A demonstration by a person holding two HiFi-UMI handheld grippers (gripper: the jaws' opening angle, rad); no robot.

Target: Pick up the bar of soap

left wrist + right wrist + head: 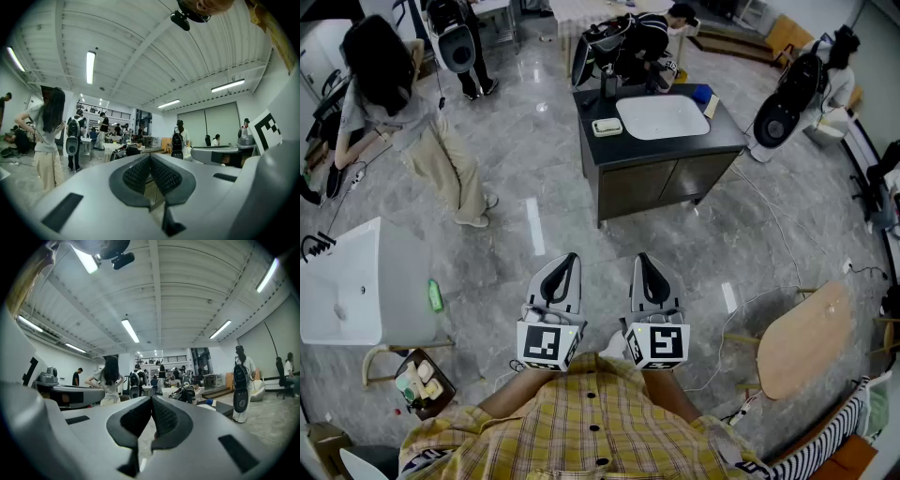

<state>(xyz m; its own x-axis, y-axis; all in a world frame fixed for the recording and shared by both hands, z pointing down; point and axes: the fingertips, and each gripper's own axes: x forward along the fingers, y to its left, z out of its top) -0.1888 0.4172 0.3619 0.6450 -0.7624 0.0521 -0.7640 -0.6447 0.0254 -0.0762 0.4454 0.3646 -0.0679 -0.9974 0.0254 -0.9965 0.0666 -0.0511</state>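
The bar of soap (607, 127) lies in a small white dish on the dark counter of a vanity cabinet (661, 155), just left of its white basin (663, 116). The cabinet stands across the floor, far ahead of both grippers. My left gripper (566, 259) and right gripper (643, 259) are held side by side close to my body, pointing level toward the cabinet. In the left gripper view the left gripper (150, 157) has its jaws shut with nothing between the pads. The right gripper (152, 400) is likewise shut and empty in the right gripper view.
A white sink unit (347, 281) stands at my left, with a small stool (417, 380) of bottles beside it. A wooden round table (806, 339) and cables lie at the right. Several people stand or crouch around the room, one (403, 112) at the left.
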